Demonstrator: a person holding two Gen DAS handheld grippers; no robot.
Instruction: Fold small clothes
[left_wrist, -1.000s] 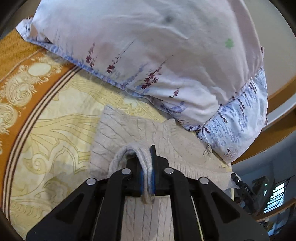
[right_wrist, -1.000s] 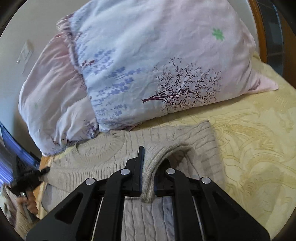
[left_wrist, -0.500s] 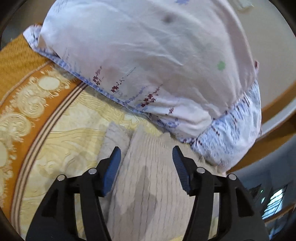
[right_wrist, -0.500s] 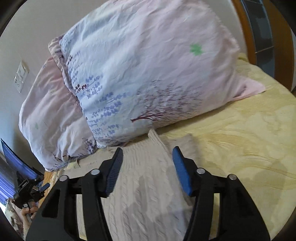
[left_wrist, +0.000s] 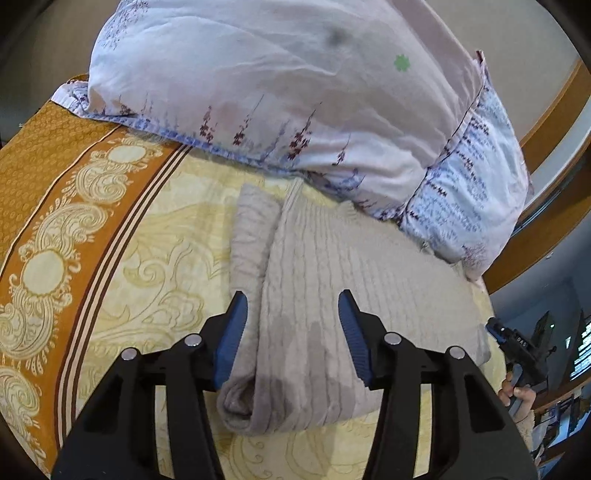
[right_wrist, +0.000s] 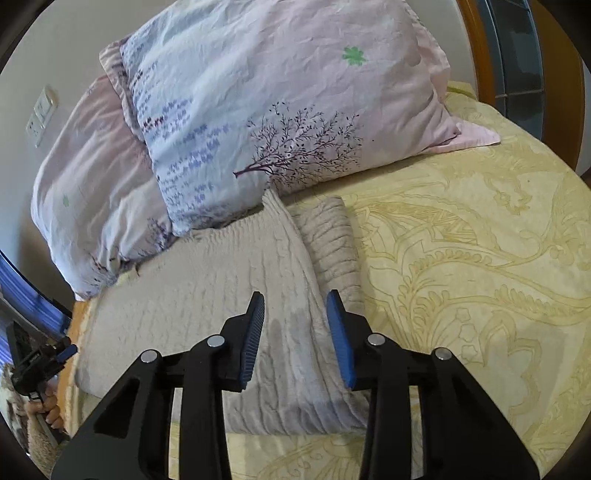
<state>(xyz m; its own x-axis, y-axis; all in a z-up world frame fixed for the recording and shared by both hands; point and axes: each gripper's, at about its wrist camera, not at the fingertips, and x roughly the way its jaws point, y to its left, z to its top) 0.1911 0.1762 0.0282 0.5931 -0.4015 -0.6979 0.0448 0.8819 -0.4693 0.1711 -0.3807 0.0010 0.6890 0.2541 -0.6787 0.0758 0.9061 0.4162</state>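
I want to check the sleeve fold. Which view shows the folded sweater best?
The right wrist view: most of the sweater lies in sight, with its folded edge. The left wrist view shows one end of the sweater, partly behind the tool.

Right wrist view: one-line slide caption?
Open right gripper above a folded beige knit sweater on a yellow patterned bedspread, floral pillows behind.

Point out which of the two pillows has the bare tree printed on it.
The front pillow, leaning over the sweater. The pillow behind it is plain pink, with no tree showing.
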